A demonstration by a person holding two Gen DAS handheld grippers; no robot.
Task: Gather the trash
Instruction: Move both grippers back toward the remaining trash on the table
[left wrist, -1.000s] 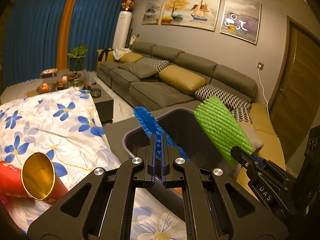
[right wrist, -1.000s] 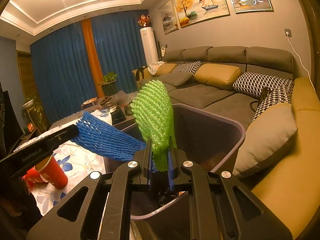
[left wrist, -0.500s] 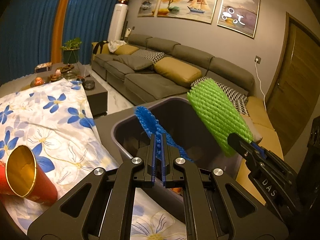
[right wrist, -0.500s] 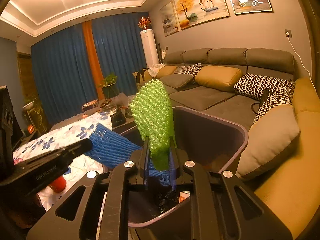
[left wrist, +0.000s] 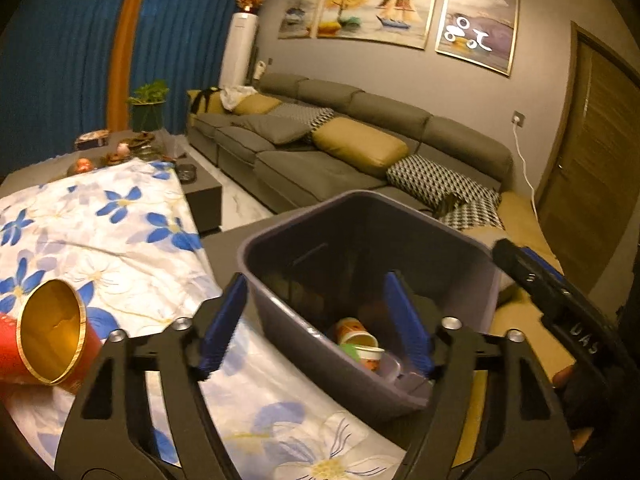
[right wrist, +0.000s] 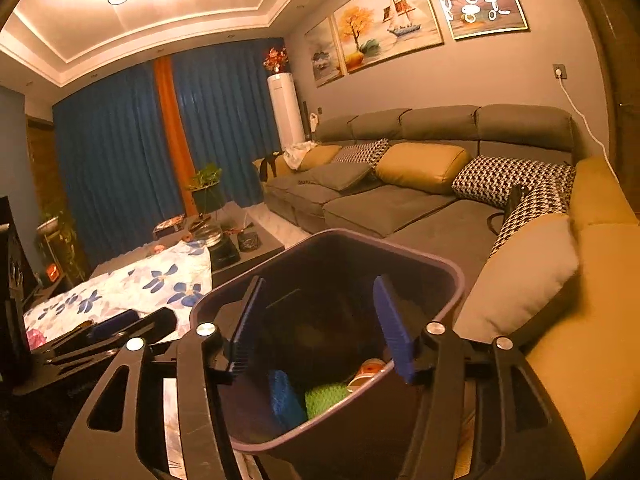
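While both tongs [left wrist: 316, 320] [right wrist: 320, 328] spread empty, blue [right wrist: 284, 400] and green foam netting [right wrist: 326, 398] lies crumpled inside the grey bin [right wrist: 452, 280].

Black angular frame of left gripper [left wrist: 316, 320], silver screws, 2 ribbed blue pads [left wrist: 224, 328].

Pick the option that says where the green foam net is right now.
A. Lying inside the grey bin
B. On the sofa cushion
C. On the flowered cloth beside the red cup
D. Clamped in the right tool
A. In the right wrist view the green foam net lies at the bottom of the grey bin, next to the blue foam net, and the right tool, its jaws opening, has nothing between them.
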